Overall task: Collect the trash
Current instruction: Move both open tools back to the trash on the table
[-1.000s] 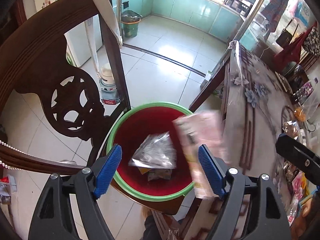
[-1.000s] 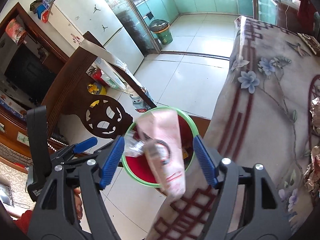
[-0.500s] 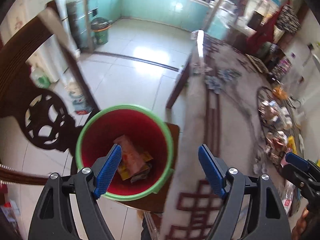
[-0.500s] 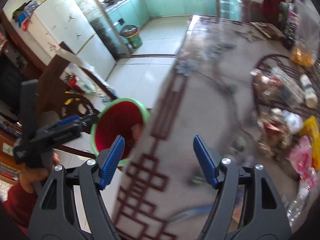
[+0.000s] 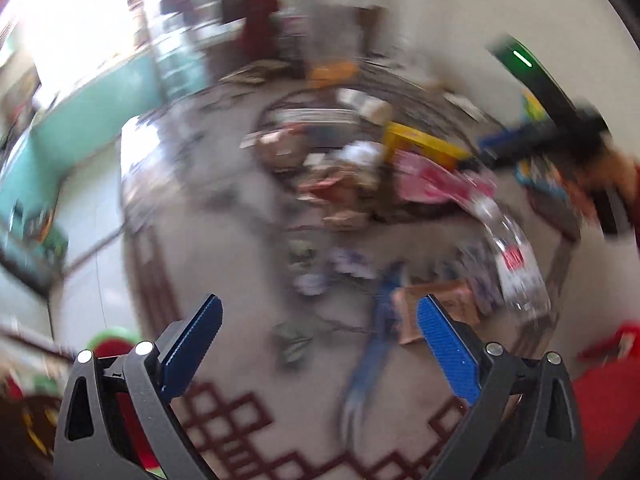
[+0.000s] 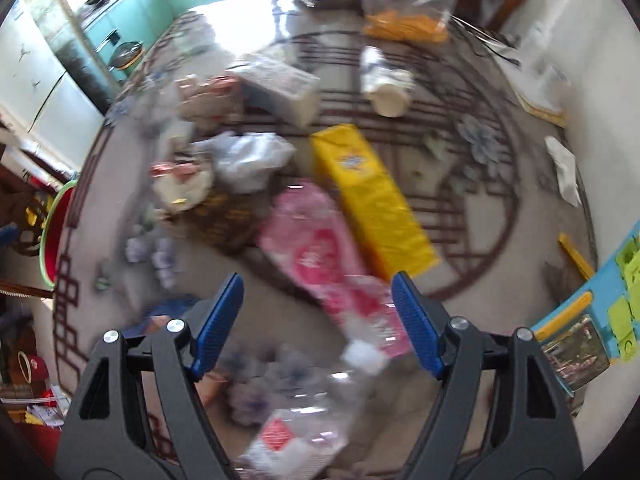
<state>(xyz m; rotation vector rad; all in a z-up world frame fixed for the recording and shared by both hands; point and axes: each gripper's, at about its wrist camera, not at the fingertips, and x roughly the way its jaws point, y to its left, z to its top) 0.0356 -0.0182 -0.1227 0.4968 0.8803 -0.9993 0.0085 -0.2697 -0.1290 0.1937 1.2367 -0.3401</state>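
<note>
Both tools, left and right, swung from bin to table, jaws widening, empty; left view blurred.

both grippers swung from the bin to the littered table

a second earlier each wrist view looked down into the red bin while wrappers dropped in; now the bin sat at the left edge of both views. the left gripper and right gripper had just been opening wider, nothing pressed between the pads. the right one came over a pink packet and a clear plastic bottle.
</note>
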